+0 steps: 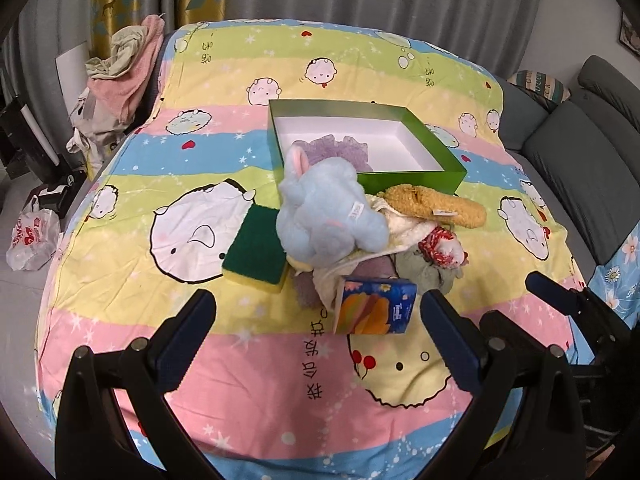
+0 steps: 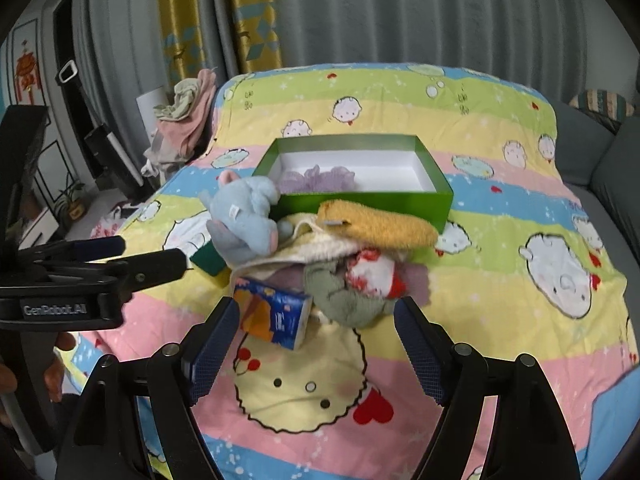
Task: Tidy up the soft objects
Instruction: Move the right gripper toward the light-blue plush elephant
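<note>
Jaws apart (both); toys (image 1: pixel 332 216) beside box (image 1: pixel 412 178).

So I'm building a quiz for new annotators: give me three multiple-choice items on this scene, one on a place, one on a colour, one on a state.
1. Where is the purple mesh puff?
A. inside the green box
B. on the sponge
C. on the floor

2. What colour is the plush toy topping the pile?
A. red
B. light blue
C. black

3. How is the left gripper?
A. shut on the tissue pack
B. shut on the sponge
C. open, holding nothing

Answers: 1 A, the puff lies on the box's white floor; 2 B, its fur is pale blue with a pink ear; 3 C, its fingers stand wide apart short of the tissue pack.
</note>
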The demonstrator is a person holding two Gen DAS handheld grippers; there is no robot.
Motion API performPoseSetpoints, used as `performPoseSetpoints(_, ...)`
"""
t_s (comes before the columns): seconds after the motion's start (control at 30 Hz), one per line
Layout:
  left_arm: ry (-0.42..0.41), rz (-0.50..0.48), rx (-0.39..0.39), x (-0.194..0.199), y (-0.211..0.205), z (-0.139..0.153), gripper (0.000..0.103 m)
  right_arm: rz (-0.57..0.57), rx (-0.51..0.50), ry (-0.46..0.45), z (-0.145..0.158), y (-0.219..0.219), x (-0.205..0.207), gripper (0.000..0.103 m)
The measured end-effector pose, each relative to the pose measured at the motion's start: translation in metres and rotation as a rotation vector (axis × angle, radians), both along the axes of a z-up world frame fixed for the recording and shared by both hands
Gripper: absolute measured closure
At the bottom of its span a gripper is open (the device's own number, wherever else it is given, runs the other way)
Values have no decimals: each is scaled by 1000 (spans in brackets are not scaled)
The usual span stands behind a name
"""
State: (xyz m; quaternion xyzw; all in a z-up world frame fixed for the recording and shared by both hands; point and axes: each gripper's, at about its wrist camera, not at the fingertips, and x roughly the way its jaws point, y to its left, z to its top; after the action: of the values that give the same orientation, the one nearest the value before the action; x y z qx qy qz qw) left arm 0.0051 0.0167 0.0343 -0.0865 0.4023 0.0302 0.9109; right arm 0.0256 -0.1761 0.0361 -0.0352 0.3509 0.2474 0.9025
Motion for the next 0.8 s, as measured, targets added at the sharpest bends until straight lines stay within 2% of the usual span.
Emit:
performPoseSetpoints(0.17,-14,8,24,-6,2,-5,1,-20,1,36,-12,-3,3,23)
performPoseSetpoints(0.4,-19,-3,2,-5,6,-16,1,-29,-9,56,-19,1,8,23)
performPoseSetpoints(0.7,11,0,-63,6,19,-35,1,-8,-23,59,-25,12,17,23)
performPoseSetpoints(0.8,12,-4,-107,10,25,-40,1,2,-24,48,-26,17,18,23)
